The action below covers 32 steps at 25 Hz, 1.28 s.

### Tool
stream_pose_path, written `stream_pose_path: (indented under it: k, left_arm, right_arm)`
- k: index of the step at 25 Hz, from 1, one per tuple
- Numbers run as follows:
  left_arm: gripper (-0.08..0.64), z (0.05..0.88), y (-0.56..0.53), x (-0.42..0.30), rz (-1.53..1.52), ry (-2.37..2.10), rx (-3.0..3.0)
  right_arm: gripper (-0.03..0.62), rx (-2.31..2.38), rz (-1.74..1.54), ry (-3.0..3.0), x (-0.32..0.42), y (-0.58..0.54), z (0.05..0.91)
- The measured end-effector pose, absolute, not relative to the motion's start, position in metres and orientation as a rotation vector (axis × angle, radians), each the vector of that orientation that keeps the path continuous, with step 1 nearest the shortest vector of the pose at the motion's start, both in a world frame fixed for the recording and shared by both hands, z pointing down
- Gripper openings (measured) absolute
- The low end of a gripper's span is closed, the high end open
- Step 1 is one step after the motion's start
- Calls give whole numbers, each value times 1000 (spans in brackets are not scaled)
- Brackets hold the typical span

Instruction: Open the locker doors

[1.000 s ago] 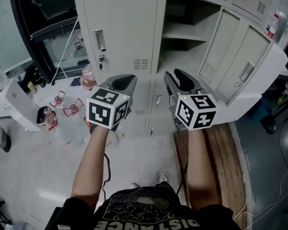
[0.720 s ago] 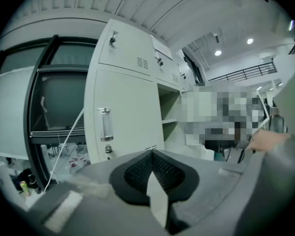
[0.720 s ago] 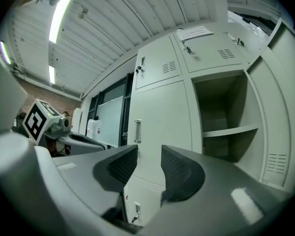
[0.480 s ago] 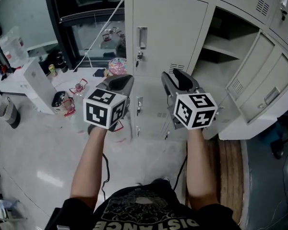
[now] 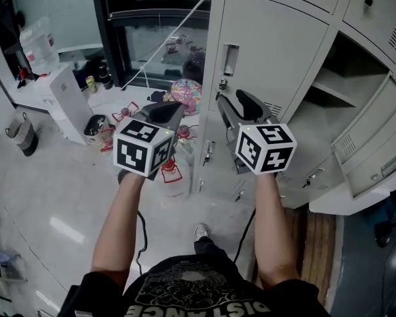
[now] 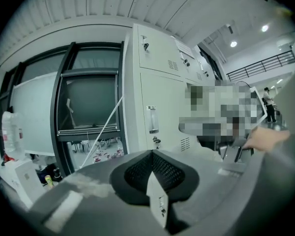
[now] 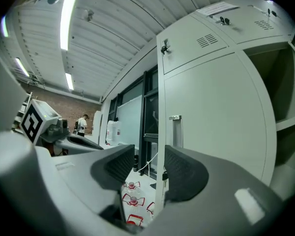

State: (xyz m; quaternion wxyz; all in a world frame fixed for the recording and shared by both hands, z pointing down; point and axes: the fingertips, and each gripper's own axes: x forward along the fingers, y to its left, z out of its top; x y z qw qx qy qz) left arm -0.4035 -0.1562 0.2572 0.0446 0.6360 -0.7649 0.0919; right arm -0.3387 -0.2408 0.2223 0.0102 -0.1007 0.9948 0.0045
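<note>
Holds left gripper [image 5: 165, 113] shut and empty beside right gripper [image 5: 241, 105], jaws apart, just opening, nothing between. Faces closed locker door [image 5: 277, 51], handle [image 5: 230, 59] just beyond the right jaws, untouched. Shows red-handled water bottles [image 5: 173, 172] on the floor below, open locker door [image 5: 373, 157] farther right.

The only wording I can read is "DISTANCE", in pale capitals on the person's black shirt [image 5: 198, 289] at the bottom of the head view, upside down from here. A paper sheet [image 7: 219, 7] on top of the locker [image 7: 211, 107] carries print too small for me to read.
</note>
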Motion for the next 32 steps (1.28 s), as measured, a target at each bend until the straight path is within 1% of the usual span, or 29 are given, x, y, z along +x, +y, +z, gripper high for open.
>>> stream_pose_path:
  k: [7, 11, 22, 32]
  left_arm:
    - [3, 254, -171, -431, 288, -2375, 1901]
    - [3, 254, -186, -441, 292, -2377, 1897]
    - [3, 259, -216, -458, 286, -2375, 1887]
    - [3, 255, -220, -471, 268, -2407, 1866]
  right_arm:
    - [189, -254, 10, 3105, -378, -255, 220]
    - [207, -243, 11, 3104, -394, -267, 219]
    - [233, -211, 10, 3122, -422, -290, 222]
    - [239, -185, 23, 3125, -439, -293, 221]
